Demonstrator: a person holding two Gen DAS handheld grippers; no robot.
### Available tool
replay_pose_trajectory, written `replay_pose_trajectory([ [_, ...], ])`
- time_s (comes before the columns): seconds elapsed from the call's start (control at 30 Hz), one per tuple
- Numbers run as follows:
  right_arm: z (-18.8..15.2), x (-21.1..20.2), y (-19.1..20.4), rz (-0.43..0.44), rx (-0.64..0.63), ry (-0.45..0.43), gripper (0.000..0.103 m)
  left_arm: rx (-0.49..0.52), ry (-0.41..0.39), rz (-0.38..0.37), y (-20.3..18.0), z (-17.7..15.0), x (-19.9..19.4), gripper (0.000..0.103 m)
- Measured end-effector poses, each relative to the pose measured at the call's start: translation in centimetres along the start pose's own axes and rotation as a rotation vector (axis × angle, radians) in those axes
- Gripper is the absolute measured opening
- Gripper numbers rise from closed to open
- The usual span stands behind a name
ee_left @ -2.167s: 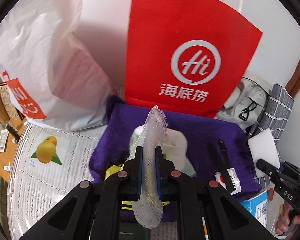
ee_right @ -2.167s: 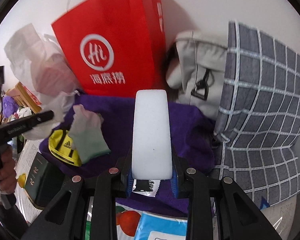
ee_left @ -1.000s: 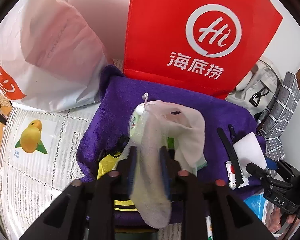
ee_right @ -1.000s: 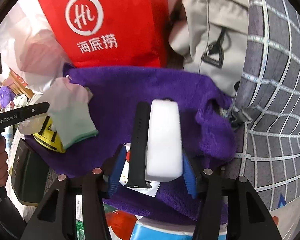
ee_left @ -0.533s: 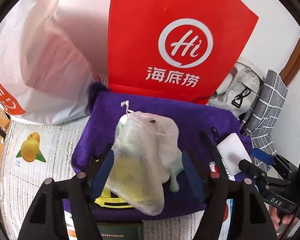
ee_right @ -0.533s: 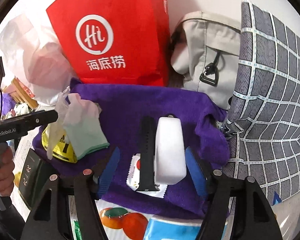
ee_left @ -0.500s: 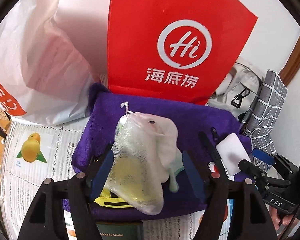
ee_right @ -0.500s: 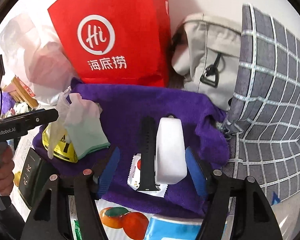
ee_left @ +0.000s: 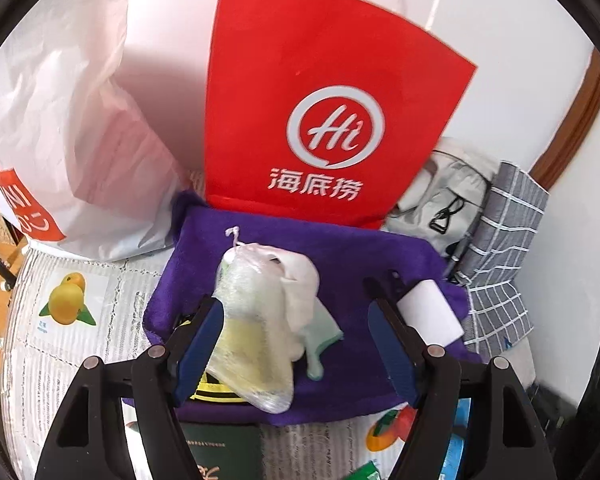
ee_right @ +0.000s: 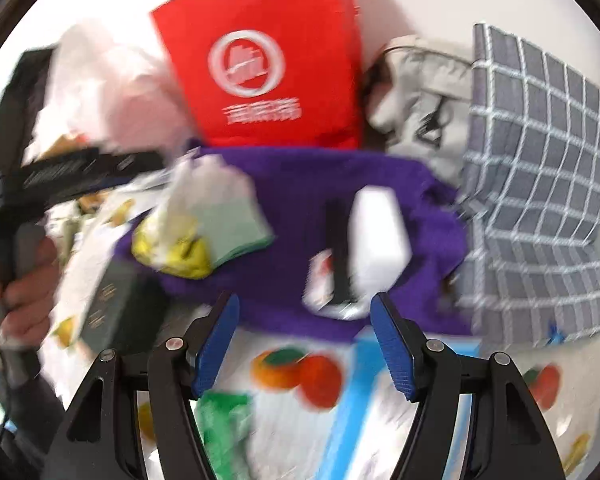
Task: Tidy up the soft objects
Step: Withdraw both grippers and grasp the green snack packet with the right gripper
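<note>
Both grippers stand wide with nothing pinched: the left gripper [ee_left: 296, 344], its jaws opening, hangs over the mesh pouch [ee_left: 252, 332], which lies on the purple towel [ee_left: 340, 256] beside a pale glove [ee_left: 304, 304]; the right gripper [ee_right: 304, 340] is clear of the white sponge [ee_right: 376, 236] resting on the same towel. Judging by this, a placing step is just finishing. Next likely calls for picking another soft item off the cluttered table [ee_left: 32, 344] and adding it to the towel.
</note>
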State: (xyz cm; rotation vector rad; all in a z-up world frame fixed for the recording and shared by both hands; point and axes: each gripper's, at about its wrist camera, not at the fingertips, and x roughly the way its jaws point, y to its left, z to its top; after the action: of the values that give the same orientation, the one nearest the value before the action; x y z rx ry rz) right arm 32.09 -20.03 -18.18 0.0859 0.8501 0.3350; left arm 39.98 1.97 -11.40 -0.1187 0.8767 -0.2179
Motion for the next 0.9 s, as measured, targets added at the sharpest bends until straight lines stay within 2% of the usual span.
replay_pose_trajectory([
  [0.23, -7.0, -0.5, 4.6, 0.018, -0.031, 0.074, 0.067, 0.026, -0.050, -0.047, -1.0, 0.0, -3.1, 0.073],
  [0.37, -10.5, 0.4, 6.3, 0.000, -0.041, 0.104, 0.065, 0.039, -0.072, -0.067, -1.4, 0.0, -4.4, 0.075],
  [0.5, -11.9, 2.4, 6.4, -0.017, -0.023, 0.150, 0.056, 0.060, -0.091, -0.083, -1.9, -0.1, -5.4, 0.075],
  [0.63, -12.0, 4.1, 6.7, -0.062, -0.031, 0.166, 0.056, 0.075, -0.105, -0.090, -1.9, -0.1, -6.1, 0.076],
  [0.73, -12.4, 5.0, 7.5, -0.173, -0.102, 0.128, 0.055, 0.073, -0.106, -0.084, -1.8, 0.0, -6.2, 0.076],
  [0.77, -12.5, 4.9, 7.7, -0.170, -0.120, 0.114, 0.053, 0.070, -0.106, -0.082, -1.7, 0.0, -6.2, 0.076],
  [0.83, -12.6, 4.6, 7.6, -0.152, -0.115, 0.095, 0.032, 0.063, -0.107, -0.079, -1.7, 0.0, -6.3, 0.076],
  [0.9, -12.4, 4.2, 6.9, -0.128, -0.074, 0.092, 0.024, 0.064, -0.112, -0.082, -1.8, 0.0, -6.5, 0.076],
])
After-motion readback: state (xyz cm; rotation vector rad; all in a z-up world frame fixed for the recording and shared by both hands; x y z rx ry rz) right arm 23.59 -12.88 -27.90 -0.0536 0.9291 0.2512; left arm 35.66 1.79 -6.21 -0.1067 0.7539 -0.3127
